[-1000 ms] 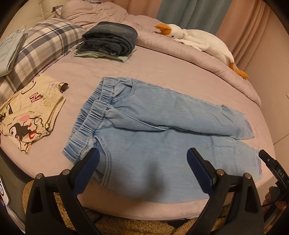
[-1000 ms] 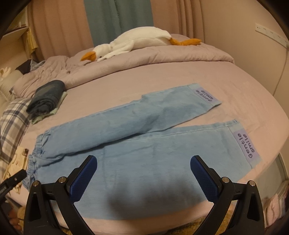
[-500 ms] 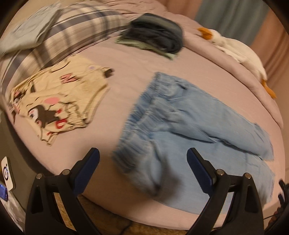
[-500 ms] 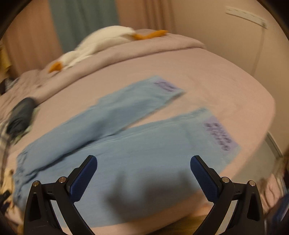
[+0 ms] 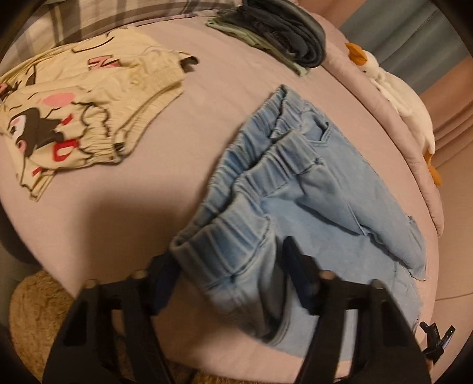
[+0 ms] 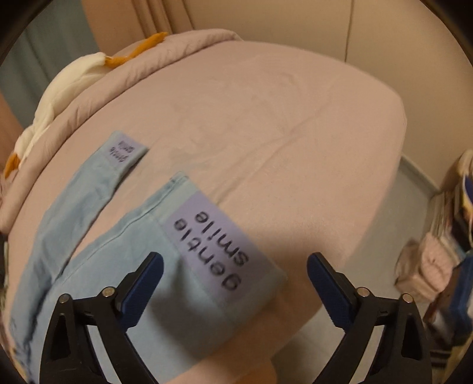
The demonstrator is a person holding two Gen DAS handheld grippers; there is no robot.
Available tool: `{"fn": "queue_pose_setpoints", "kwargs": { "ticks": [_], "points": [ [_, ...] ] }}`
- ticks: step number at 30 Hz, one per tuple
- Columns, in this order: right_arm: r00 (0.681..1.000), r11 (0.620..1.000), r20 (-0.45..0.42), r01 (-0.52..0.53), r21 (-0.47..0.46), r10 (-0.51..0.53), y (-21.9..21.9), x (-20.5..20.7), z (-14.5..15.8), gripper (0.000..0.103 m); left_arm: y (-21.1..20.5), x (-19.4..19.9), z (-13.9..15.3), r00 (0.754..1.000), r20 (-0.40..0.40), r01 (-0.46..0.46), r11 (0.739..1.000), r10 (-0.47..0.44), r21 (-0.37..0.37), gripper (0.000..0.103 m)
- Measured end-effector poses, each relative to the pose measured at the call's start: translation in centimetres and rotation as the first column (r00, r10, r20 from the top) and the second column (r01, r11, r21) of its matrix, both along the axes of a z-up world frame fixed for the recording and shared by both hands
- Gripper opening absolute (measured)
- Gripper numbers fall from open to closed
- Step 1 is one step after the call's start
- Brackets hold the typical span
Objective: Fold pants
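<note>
i'm looking along the left gripper [image 5: 227, 271] and its two fingers are sitting on either side of the near corner of the waistband [image 5: 218, 239] of the light blue pants [image 5: 325, 206]. the fabric bunches up between them, but i cannot tell whether they are actually clenched on it or just straddling it. the pants are lying flat on the pink bed [image 5: 207, 88], waistband toward the left gripper, legs running away to the right.

the right gripper [image 6: 235, 274] is hanging wide apart and grasping nothing. it is hovering over the cuff end of the nearer leg, where a lilac patch [image 6: 212, 248] reads "gentle smile". its left finger is over the denim, its right finger over bare sheet. the other leg's cuff [image 6: 124, 150] is lying further back with a smaller patch of the same kind.

no containers are showing in either view.

only the left view is showing the cream cartoon-print shorts [image 5: 74, 115] spread beside the waistband, well apart from it, a folded stack of dark clothes [image 5: 283, 32] further back, and a plaid pillow [image 5: 118, 11]. only the right view is showing the wall and floor past the bed's edge. both are catching the white goose toy [image 5: 402, 100] lying on the rolled blanket [image 6: 147, 68].
</note>
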State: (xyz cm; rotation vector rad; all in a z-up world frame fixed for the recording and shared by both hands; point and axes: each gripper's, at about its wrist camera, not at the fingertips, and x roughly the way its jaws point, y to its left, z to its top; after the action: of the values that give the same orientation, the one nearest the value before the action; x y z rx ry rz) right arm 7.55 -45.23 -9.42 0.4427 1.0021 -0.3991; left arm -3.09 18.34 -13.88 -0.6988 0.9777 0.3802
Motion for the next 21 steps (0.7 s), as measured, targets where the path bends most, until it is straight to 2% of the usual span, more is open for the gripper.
{"fn": "queue_pose_setpoints", "kwargs": {
  "ticks": [2,4,6,7,8,10,11,14,16,18,20,21],
  "points": [
    [1.000,0.999,-0.010,-0.011,0.043,0.012,-0.1,0.8,-1.0,0.083,-0.2,0.2,-0.1,1.000,-0.009,0.006,1.000,-0.006,0.013,0.041],
    [1.000,0.999,-0.011,-0.014,0.030,0.014,0.2,1.0,-1.1,0.081,-0.1,0.0,0.1,1.000,-0.007,0.012,1.000,-0.012,0.005,0.030],
    [1.000,0.999,-0.013,-0.026,-0.028,0.025,0.6,1.4,-0.6,0.060,0.2,-0.6,0.7,1.000,0.005,0.012,1.000,-0.012,-0.006,0.027],
    [0.999,0.998,0.000,-0.043,-0.036,0.043,0.9,1.6,-0.1,0.029,0.3,-0.9,1.2,1.000,0.009,0.012,1.000,-0.012,0.001,0.026],
    [0.999,0.998,0.010,-0.047,-0.029,0.047,0.7,1.5,0.4,0.005,0.3,-1.5,2.2,0.999,0.029,0.016,1.000,-0.017,0.011,0.026],
    [0.999,0.999,0.030,-0.037,-0.034,0.038,0.9,1.3,1.6,0.005,0.4,-2.5,4.2,0.997,0.077,0.023,0.999,-0.025,0.022,0.026],
    [0.996,0.998,0.074,-0.051,-0.026,0.053,1.1,0.7,2.8,0.005,0.4,-3.0,5.2,0.996,0.087,0.026,0.999,-0.029,0.032,0.026],
    [0.988,0.998,0.135,-0.067,-0.012,0.068,1.4,-0.6,4.9,0.005,0.2,-4.7,7.0,0.996,0.079,0.023,0.992,-0.032,0.121,0.026],
    [0.986,0.997,0.149,-0.071,0.004,0.069,1.6,-1.0,5.3,0.005,0.8,-5.0,6.2,0.999,0.039,0.021,0.989,-0.027,0.148,0.027],
    [0.989,0.997,0.129,-0.078,0.001,0.077,1.5,-0.9,4.3,0.005,1.7,-5.0,3.3,0.999,-0.045,0.011,0.996,-0.007,0.090,0.028],
    [0.999,0.998,0.026,-0.029,-0.056,0.030,0.9,-0.7,2.1,0.003,1.7,-5.0,0.9,0.993,-0.115,0.010,0.997,-0.001,0.074,0.033],
    [1.000,0.997,-0.014,-0.013,-0.082,0.012,0.7,-0.5,1.2,0.003,1.6,-5.2,0.3,0.993,-0.120,0.003,0.997,0.006,0.073,0.035]
  ]
}}
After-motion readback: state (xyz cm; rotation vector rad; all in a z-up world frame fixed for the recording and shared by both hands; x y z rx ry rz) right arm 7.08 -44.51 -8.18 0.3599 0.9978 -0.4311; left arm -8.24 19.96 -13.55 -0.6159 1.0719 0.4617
